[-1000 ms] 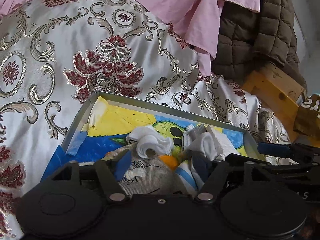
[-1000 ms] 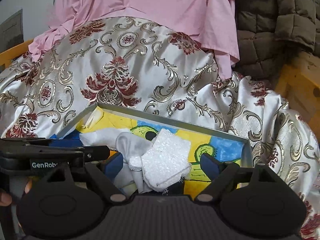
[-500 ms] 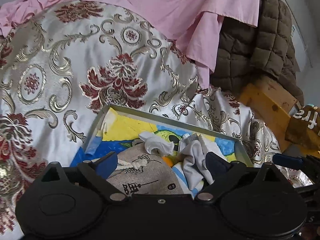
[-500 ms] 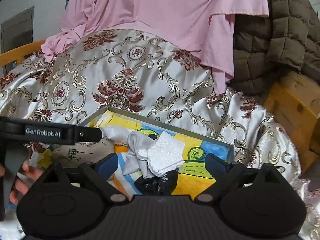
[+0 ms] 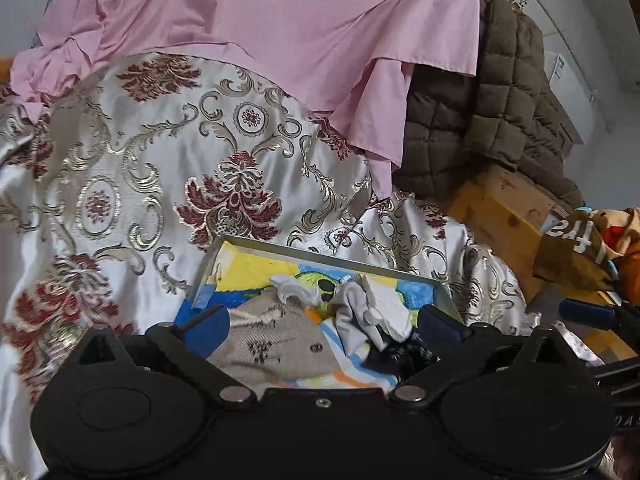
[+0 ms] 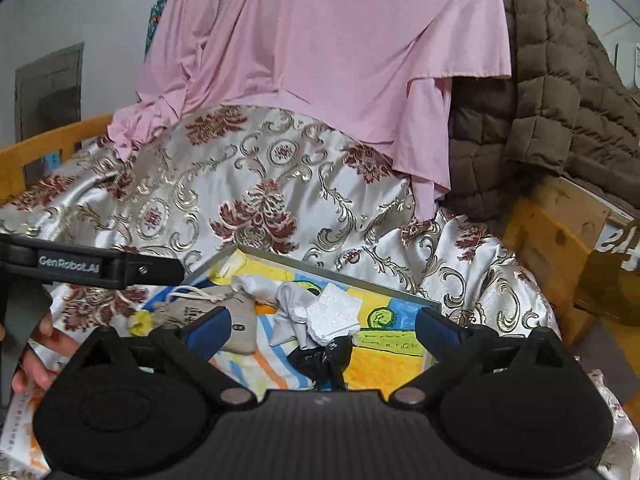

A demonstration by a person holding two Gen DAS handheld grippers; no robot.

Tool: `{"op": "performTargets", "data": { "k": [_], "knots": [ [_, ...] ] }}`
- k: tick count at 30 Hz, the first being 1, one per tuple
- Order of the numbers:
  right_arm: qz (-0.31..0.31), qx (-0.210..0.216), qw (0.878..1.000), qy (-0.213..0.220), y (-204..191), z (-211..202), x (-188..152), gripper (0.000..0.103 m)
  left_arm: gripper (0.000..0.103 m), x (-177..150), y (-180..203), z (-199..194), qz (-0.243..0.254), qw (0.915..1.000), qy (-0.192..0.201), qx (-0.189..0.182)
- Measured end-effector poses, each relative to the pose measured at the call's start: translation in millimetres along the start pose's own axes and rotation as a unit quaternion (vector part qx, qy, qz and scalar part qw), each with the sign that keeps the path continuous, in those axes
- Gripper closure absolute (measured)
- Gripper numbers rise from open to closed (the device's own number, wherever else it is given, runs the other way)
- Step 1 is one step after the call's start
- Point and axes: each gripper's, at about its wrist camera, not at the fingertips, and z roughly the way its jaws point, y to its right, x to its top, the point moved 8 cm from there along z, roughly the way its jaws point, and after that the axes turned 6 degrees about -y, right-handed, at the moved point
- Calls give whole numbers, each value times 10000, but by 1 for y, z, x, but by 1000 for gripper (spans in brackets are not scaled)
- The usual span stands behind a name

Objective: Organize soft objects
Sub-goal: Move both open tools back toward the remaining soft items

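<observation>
A shallow metal tray (image 5: 304,254) with a bright painted bottom lies on the brocade bedspread; it also shows in the right wrist view (image 6: 340,276). In it lie a grey drawstring pouch (image 5: 276,340) (image 6: 208,308), a striped cloth (image 5: 348,360) (image 6: 260,360), a grey-white sock (image 5: 356,308) (image 6: 292,304), a white foam piece (image 5: 390,312) (image 6: 334,312) and a black cloth (image 5: 400,354) (image 6: 320,360). My left gripper (image 5: 324,326) is open and empty, held above the pile. My right gripper (image 6: 324,328) is open and empty above the tray's near side.
The silver and red brocade bedspread (image 5: 160,168) covers the bed. A pink cloth (image 5: 280,20) hangs behind it, a brown quilted jacket (image 5: 480,128) at the right. A wooden frame (image 5: 504,216) stands at the right. The left gripper's body (image 6: 88,266) shows in the right view.
Both grippers have pulled back and up from the tray, so the pile looks smaller and more of the bedspread shows. The soft things stay in the tray.
</observation>
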Motion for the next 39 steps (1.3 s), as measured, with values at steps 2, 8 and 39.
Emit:
{"op": "performTargets", "data": {
  "k": [2,8,39],
  "knots": [
    [34,34,10000,55,-2,-13,-3,2,1,-6,2,-16,6,10000,16,33],
    [222,195,9993,208,-9,-53,-19,1,1,-26,8,-65,151,9998,88,80],
    [1138,299,9923,375,-31,-173,-160,0,1,-189,43,-184,662,9974,74,282]
  ]
}}
